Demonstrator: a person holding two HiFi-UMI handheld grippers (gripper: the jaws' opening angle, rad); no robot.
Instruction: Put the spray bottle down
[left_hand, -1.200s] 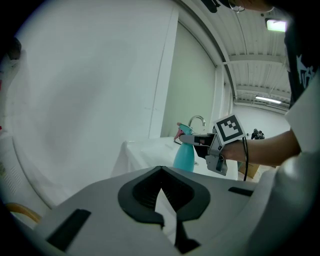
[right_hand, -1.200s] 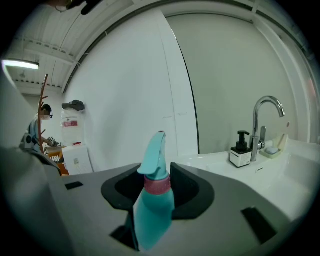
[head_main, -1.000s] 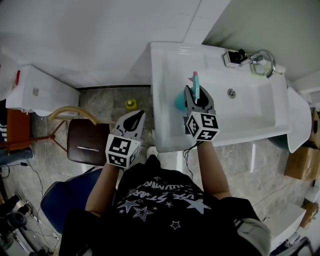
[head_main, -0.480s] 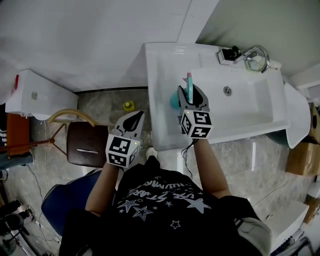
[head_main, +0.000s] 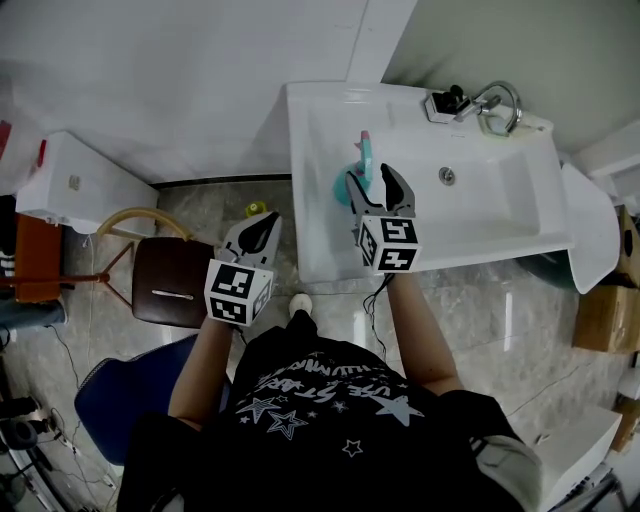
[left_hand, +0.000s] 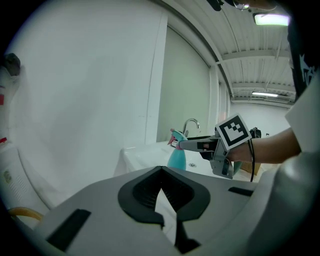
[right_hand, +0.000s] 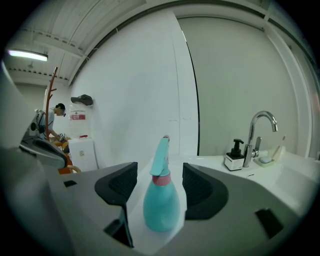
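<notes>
A teal spray bottle (head_main: 343, 190) with a pink collar stands upright on the left ledge of the white sink (head_main: 480, 215). My right gripper (head_main: 372, 180) is around it with its jaws opening. In the right gripper view the bottle (right_hand: 161, 200) sits between the two pads with a gap on each side, so nothing presses on it. My left gripper (head_main: 262, 225) hangs over the floor left of the sink, shut and empty. In the left gripper view the bottle (left_hand: 176, 157) shows beside the right gripper (left_hand: 182, 144).
A chrome faucet (head_main: 492, 100) and a soap dispenser (head_main: 447, 103) stand at the sink's back edge. A brown stool (head_main: 170, 285), a small yellow object (head_main: 256, 210) and a white cabinet (head_main: 70, 185) are on the left. A blue chair (head_main: 130, 400) is by my legs.
The right gripper's jaws have spread away from the spray bottle, which now stands free on the ledge. The left gripper stays shut.
</notes>
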